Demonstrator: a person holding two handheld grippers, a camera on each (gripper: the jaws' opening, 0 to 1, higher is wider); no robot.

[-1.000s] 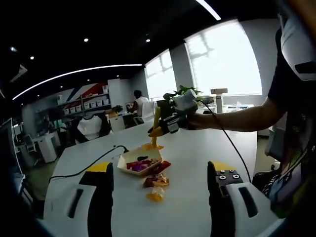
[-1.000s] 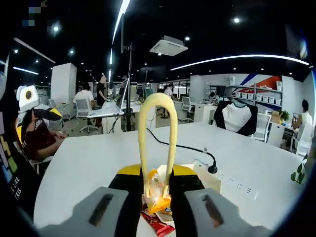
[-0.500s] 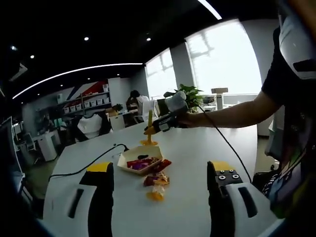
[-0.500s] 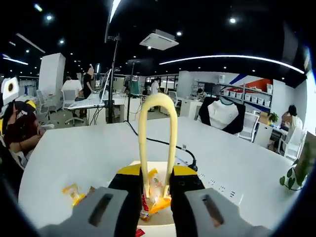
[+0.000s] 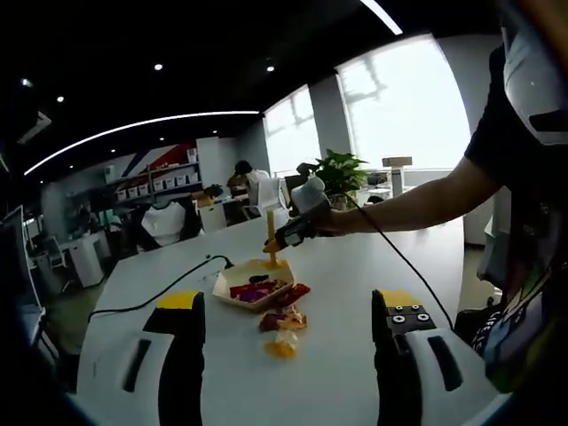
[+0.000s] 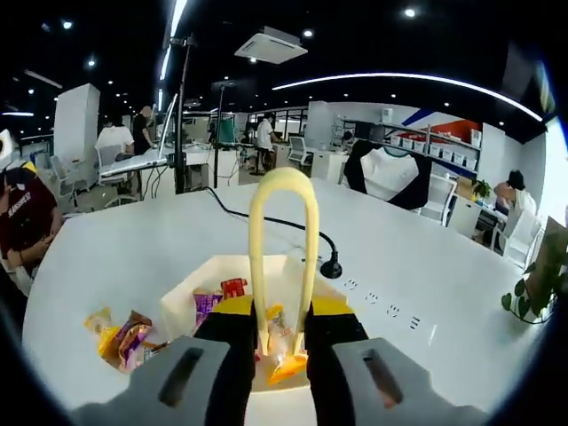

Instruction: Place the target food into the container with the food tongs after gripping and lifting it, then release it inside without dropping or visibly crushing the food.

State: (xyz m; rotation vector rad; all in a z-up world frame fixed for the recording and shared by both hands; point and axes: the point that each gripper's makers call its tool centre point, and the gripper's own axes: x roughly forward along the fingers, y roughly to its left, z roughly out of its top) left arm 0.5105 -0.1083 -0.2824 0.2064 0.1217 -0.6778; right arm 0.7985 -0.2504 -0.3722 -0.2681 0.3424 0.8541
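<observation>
My right gripper (image 6: 282,312) is shut on yellow food tongs (image 6: 282,240), squeezing both arms together. The tongs pinch an orange-yellow snack packet (image 6: 284,351), which hangs just above the near part of the white container (image 6: 188,291). Red and purple packets (image 6: 222,295) lie inside it. In the left gripper view the right gripper (image 5: 297,226) holds the tongs (image 5: 270,238) tip-down over the far rim of the container (image 5: 232,300). My left gripper (image 5: 284,355) stands open above the table with nothing between its jaws.
Loose snack packets (image 6: 120,333) lie on the white table beside the container, also seen as packets (image 5: 282,330) in front of it. A black cable with a plug (image 6: 330,266) runs past the container. A person's arm (image 5: 417,200) reaches in from the right. Office desks and people fill the background.
The right gripper has carried the tongs and packet away from the loose snacks and lowered them over the container. The left gripper has stayed put and open.
</observation>
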